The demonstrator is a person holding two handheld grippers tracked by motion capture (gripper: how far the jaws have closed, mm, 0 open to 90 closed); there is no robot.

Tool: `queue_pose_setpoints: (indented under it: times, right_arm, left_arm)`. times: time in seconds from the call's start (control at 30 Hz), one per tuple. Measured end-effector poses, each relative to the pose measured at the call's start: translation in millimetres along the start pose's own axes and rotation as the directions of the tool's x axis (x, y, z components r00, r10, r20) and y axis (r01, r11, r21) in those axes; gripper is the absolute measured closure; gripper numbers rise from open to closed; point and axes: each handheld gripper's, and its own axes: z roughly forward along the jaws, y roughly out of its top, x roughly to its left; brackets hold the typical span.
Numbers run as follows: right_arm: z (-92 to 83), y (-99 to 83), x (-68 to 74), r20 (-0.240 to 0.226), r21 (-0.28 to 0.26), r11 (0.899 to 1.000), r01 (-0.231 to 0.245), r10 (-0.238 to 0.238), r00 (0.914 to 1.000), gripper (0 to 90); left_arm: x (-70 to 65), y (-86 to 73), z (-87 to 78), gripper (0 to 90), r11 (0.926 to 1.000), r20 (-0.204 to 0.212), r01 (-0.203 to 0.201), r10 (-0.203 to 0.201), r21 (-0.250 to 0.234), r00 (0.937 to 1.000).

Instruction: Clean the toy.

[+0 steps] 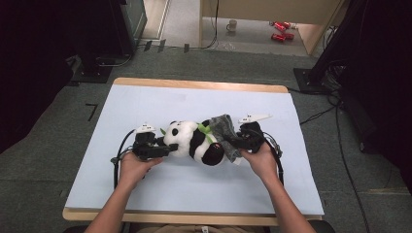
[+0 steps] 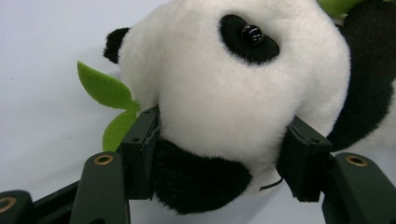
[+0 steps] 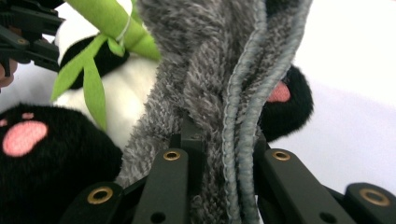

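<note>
A black-and-white panda plush (image 1: 194,141) lies on its side on the pale blue table mat (image 1: 145,102), holding green felt bamboo (image 3: 116,28). My left gripper (image 1: 163,149) is shut on the panda's head (image 2: 224,93), one pad pressing each side of it. A grey fuzzy cloth (image 1: 226,131) drapes over the panda's lower body. My right gripper (image 1: 233,141) is shut on this grey cloth (image 3: 215,93), its folded hem pinched between the jaws. Black feet with pink pads (image 3: 23,137) show on either side of the cloth.
The mat covers a wooden table (image 1: 204,85) standing on grey carpet. Cables (image 1: 340,126) run over the floor at the right. A mug (image 1: 232,25) and red cans (image 1: 281,30) lie far back on the floor. Dark equipment stands at both sides.
</note>
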Motion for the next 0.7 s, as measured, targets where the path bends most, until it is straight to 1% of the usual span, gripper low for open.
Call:
queue_pose_setpoints:
  times: [0.07,0.13,0.17,0.23,0.3,0.33,0.37,0.43,0.47,0.5,0.53,0.57,0.6,0.63,0.7]
  right_arm:
    - [-1.5,-3.7,0.7,0.012,-0.002,1.0,-0.001,0.001,0.9999,78.9]
    - [-1.8,-6.8,0.6,0.01,-0.006,1.0,-0.006,0.006,0.9999,78.9]
    - [-2.4,-9.6,-1.1,0.006,-0.001,1.0,-0.023,0.023,0.9997,79.0]
    - [-2.8,-11.2,-2.3,0.006,0.003,1.0,-0.026,0.026,0.9996,78.9]
    - [-4.7,-17.2,-6.0,0.005,0.023,0.999,-0.044,0.043,0.999,79.0]
    - [-4.7,-17.2,-6.0,0.005,0.023,0.999,-0.044,0.043,0.999,79.0]
    - [-4.9,-22.1,-7.7,0.006,0.043,0.997,-0.058,0.058,0.9983,79.0]
    - [-4.6,-28.1,-9.7,-0.001,0.059,0.995,-0.082,0.082,0.9966,79.0]
    - [-4.6,-28.1,-9.7,-0.001,0.059,0.995,-0.082,0.082,0.9966,79.0]
    - [-4.5,-31.4,-13.1,0.002,0.08,0.991,-0.103,0.103,0.9947,78.9]
    - [-4.5,-31.4,-13.1,0.002,0.08,0.991,-0.103,0.103,0.9947,78.9]
    - [-5.1,-33.4,-15.3,0.026,0.102,0.989,-0.104,0.102,0.9944,78.7]
    - [-5.1,-33.4,-15.3,0.026,0.102,0.989,-0.104,0.102,0.9944,78.7]
    - [-5.0,-34.6,-16.0,0.042,0.116,0.988,-0.1,0.095,0.9945,78.7]
    - [-6.2,-35.8,-18.4,0.057,0.127,0.986,-0.104,0.098,0.9936,78.7]
  left_arm:
    - [0.9,1.6,0.5,39.1,1.0,0.003,0.0,0.0,0.008,1.0]
    - [2.4,2.9,1.1,39.0,0.9999,0.009,0.001,-0.001,0.012,1.0]
    - [3.3,3.4,1.3,39.0,0.9999,0.013,0.006,-0.006,0.013,0.9999]
    - [4.7,4.5,2.0,39.0,0.9998,0.02,0.016,-0.016,0.013,0.9997]
    - [6.0,6.1,2.6,38.8,0.9996,0.026,0.025,-0.025,0.011,0.9993]
    - [6.0,6.1,2.6,38.8,0.9996,0.026,0.025,-0.025,0.011,0.9993]
    - [6.3,6.7,2.6,38.7,0.9995,0.029,0.029,-0.029,0.012,0.9992]
    - [6.9,8.1,2.3,38.7,0.9996,0.035,0.023,-0.024,0.019,0.9991]
    - [6.9,8.1,2.3,38.6,0.9996,0.035,0.023,-0.024,0.019,0.9991]
    - [7.2,8.6,2.4,38.5,0.9995,0.037,0.025,-0.025,0.018,0.999]
    - [8.2,9.0,2.1,38.5,0.9995,0.042,0.028,-0.029,0.017,0.9987]
    - [9.0,9.2,2.4,38.4,0.9992,0.046,0.039,-0.039,0.009,0.9982]
    - [10.0,9.5,2.6,38.4,0.9992,0.051,0.04,-0.04,0.005,0.9979]
    - [9.8,10.0,2.7,38.3,0.9992,0.05,0.04,-0.04,0.004,0.998]
    - [8.5,11.9,2.5,38.3,0.9995,0.045,0.026,-0.027,0.017,0.9986]
